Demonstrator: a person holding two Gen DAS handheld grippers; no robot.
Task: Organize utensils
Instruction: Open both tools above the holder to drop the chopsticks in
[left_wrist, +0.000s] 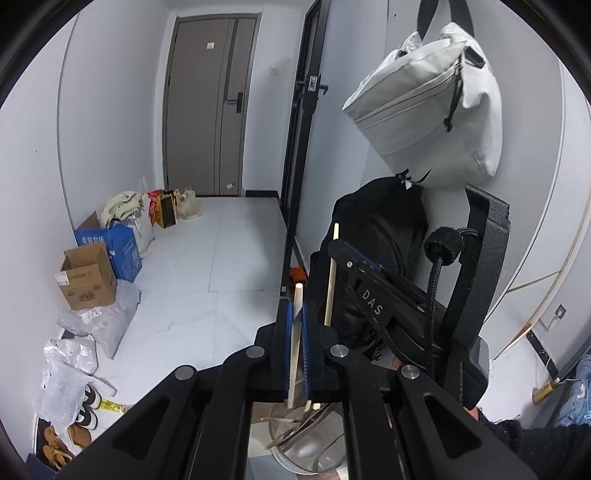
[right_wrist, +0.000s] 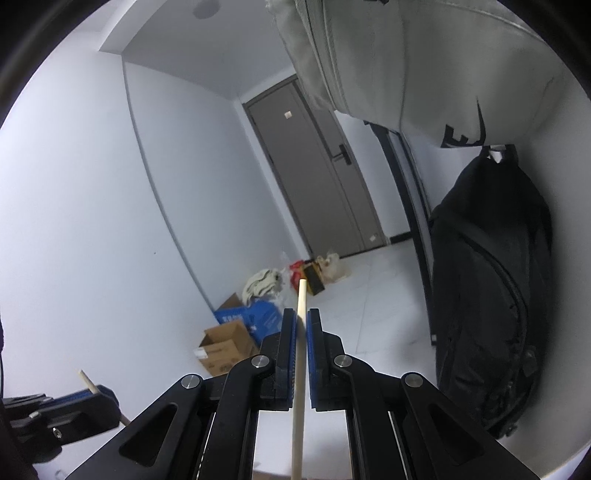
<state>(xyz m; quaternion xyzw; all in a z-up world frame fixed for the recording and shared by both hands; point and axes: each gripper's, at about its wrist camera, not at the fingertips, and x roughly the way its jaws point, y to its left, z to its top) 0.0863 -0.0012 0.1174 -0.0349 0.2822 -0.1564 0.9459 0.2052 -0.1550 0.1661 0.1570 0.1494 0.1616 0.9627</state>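
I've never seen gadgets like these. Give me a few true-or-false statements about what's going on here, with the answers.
1. Each gripper holds a wooden chopstick. True: the left gripper is shut on a chopstick, and the right gripper is shut on a second chopstick.
2. The jaws of both stand wide open. False: both are closed on the sticks.
3. A glass container with more wooden utensils sits below the left gripper. True.
4. The pale bag lies on the floor. False: it hangs on the wall above a black backpack.
5. The door at the far end is open. False: it is closed.
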